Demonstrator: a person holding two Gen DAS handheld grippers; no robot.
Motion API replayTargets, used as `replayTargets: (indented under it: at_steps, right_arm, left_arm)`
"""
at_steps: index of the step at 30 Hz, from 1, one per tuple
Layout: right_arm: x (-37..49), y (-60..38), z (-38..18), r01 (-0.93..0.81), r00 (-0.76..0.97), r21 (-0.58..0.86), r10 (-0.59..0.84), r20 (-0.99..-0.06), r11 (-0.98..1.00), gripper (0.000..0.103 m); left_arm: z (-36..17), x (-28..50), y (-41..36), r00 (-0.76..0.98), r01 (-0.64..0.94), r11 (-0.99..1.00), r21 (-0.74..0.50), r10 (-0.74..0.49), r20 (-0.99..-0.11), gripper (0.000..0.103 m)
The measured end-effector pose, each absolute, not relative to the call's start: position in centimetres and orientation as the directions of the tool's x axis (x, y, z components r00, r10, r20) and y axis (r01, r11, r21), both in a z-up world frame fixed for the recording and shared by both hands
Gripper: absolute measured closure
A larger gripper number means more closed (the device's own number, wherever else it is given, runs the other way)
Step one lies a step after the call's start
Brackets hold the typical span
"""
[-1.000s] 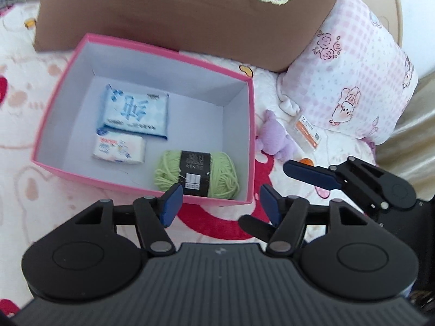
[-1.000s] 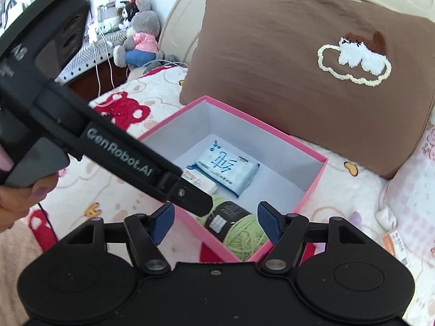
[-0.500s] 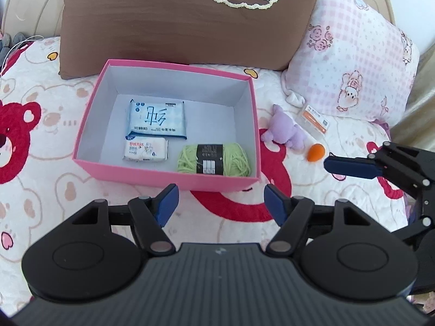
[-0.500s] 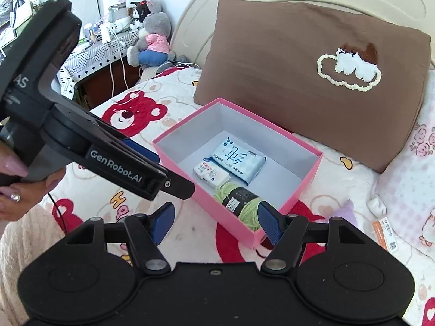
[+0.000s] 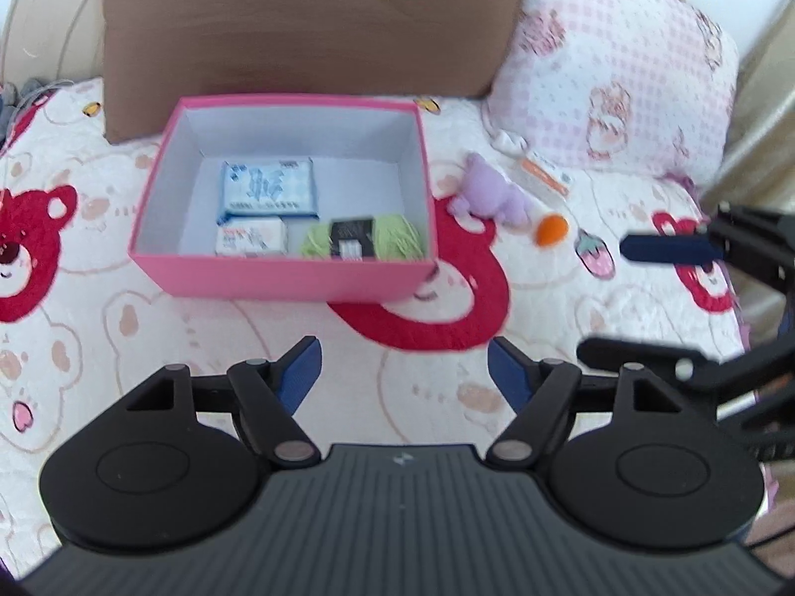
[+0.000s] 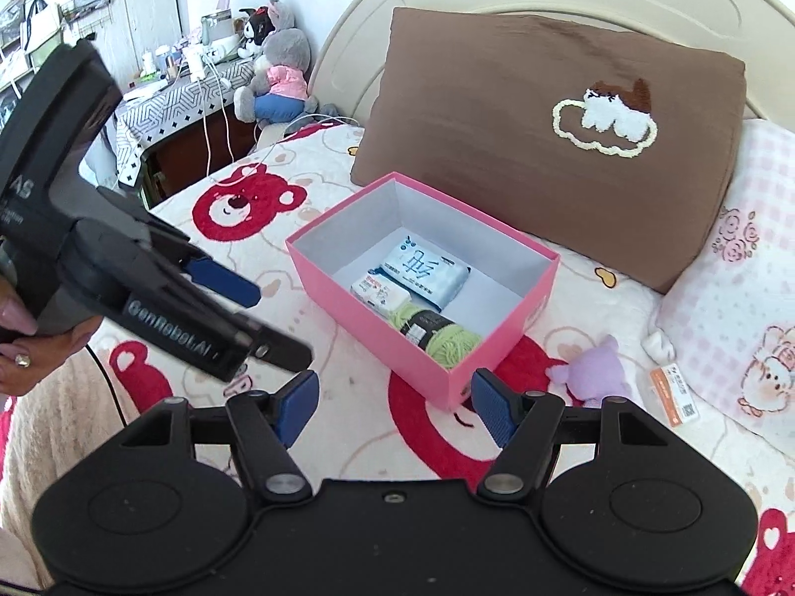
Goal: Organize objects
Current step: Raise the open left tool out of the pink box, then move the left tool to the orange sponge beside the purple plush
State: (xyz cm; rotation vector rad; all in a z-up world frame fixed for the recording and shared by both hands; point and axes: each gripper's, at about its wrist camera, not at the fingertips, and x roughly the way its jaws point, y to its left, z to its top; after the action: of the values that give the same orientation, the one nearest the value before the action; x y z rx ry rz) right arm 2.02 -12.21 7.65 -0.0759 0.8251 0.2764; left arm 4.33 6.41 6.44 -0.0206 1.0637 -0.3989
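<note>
A pink box (image 5: 278, 275) (image 6: 348, 298) sits on the bear-print bedspread. It holds a blue tissue pack (image 5: 268, 191) (image 6: 427, 270), a small white pack (image 5: 251, 238) (image 6: 380, 293) and a green yarn ball (image 5: 362, 241) (image 6: 442, 335). A purple plush toy (image 5: 489, 193) (image 6: 594, 372), an orange ball (image 5: 551, 228) and a strawberry item (image 5: 594, 251) lie right of the box. My left gripper (image 5: 403, 372) is open and empty, well in front of the box. My right gripper (image 6: 392, 402) is open and empty, near the box's front corner.
A brown pillow (image 5: 308, 25) (image 6: 536, 139) stands behind the box, with a pink checked pillow (image 5: 616, 74) (image 6: 735, 308) to its right. An orange-and-white tag (image 5: 544, 174) (image 6: 673, 395) lies by the pink pillow. A bedside table with plush toys (image 6: 278, 74) is far left.
Both grippers have pulled back and up from the box, so it looks smaller and farther. Both stay open and empty. The box contents have not moved.
</note>
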Motion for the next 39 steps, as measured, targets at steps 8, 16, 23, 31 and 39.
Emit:
replayTargets:
  at_steps: [8,16,23,31,39]
  right_arm:
    - [0.2,-14.1,7.1,-0.259,0.632,0.031,0.194,-0.751,0.965,0.030]
    - [-1.1,-16.7,5.9,-0.212,0.616,0.032,0.159,-0.771,0.977,0.030]
    - [-2.1,-20.0,4.0,-0.139,0.619,0.027,0.109,-0.778,0.990,0.029]
    - [-3.5,-23.0,2.6,-0.100,0.667,-0.028,0.047,-0.744,0.995,0.027]
    - [-2.3,-25.4,-1.5,-0.092,0.706,-0.134,-0.031,-0.708,0.987,0.026]
  left_arm:
    - [6.1,2.3,3.9,0.388,0.345,0.910,-0.229,-0.360,-0.848,0.029]
    - [5.0,2.1,0.3,0.331,0.415,0.875,-0.248,-0.399,-0.855,0.029]
    - [3.2,3.0,-3.9,0.322,0.464,0.854,-0.236,-0.411,-0.853,0.028]
    - [1.8,5.5,-7.4,0.297,0.462,0.841,-0.282,-0.447,-0.844,0.028]
    - [-1.3,7.7,-10.5,0.263,0.443,0.844,-0.303,-0.445,-0.856,0.028]
